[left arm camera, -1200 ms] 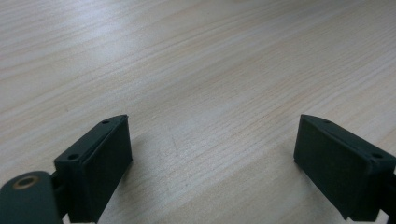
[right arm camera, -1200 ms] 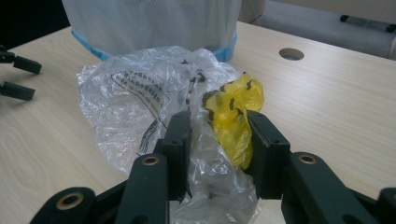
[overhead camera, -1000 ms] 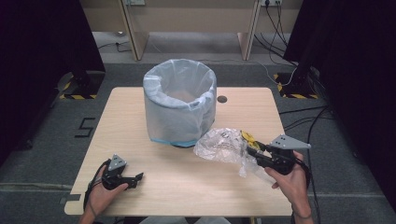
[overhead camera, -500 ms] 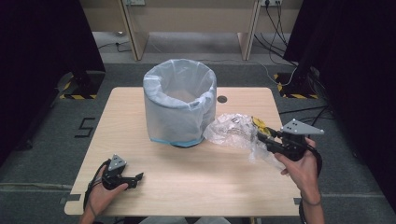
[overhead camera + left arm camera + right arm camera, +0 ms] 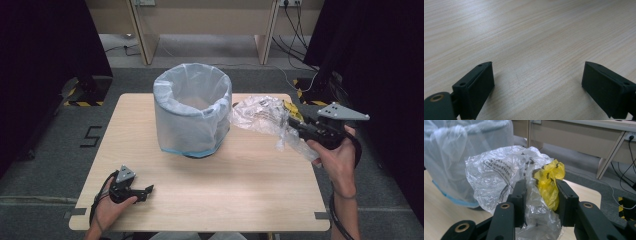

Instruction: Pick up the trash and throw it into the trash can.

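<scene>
**A:** ok so over the last second your right gripper (image 5: 295, 126) has carried that crumpled plastic bag (image 5: 260, 116) up off the counter (image 5: 240, 185) and in toward the bin (image 5: 192, 112). It used to sit lower and nearer your edge of the counter; now the wad hangs in the air just to the right of the bin, close to its rim but not over the opening yet.

**B:** still got a grip on it?

**A:** yep. In the right gripper view the jaws are clamped on the clear film plus a yellow scrap (image 5: 550, 182) bunched in with it. Looks solid to me.

**B:** and the left?

**A:** your left gripper (image 5: 142, 190) hasn't budged, parked on the counter well in front of the bin, jaws spread wide, nothing in them.

**B:** so, binning it?

**A:** my guess, yeah. You'd need to go a bit higher and further over the bin's liner (image 5: 167, 90) before letting go.
</scene>
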A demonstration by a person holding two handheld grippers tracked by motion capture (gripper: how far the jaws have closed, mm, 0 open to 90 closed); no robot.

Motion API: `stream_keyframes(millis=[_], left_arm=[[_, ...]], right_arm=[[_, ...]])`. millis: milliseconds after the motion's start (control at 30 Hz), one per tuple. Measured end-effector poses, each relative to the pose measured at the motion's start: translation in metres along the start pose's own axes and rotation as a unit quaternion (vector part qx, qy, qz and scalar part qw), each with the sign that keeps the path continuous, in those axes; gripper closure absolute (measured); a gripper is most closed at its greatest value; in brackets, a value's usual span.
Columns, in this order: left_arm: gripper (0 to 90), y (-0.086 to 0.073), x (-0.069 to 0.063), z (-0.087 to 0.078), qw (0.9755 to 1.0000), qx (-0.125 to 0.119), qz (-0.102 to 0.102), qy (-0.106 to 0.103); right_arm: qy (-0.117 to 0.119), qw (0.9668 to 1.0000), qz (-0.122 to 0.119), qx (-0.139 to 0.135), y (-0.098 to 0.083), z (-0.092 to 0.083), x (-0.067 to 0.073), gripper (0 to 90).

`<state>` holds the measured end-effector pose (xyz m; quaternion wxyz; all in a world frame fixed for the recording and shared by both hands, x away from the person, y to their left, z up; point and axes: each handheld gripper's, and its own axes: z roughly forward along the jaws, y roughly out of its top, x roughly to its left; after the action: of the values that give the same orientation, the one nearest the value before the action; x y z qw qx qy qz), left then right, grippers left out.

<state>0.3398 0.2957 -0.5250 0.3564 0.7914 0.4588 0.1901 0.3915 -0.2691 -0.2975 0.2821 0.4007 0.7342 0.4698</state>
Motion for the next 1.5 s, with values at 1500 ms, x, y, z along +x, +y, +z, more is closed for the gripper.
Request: stream_keyframes(millis=[1500], left_arm=[[9.8, 0.000, 0.000, 0.000, 1.0000, 0.003, 0.001, -0.002]], right_arm=[[0.074, 0.9961, -0.045, -0.015, 0.134, 0.058, 0.044, 64.8]])
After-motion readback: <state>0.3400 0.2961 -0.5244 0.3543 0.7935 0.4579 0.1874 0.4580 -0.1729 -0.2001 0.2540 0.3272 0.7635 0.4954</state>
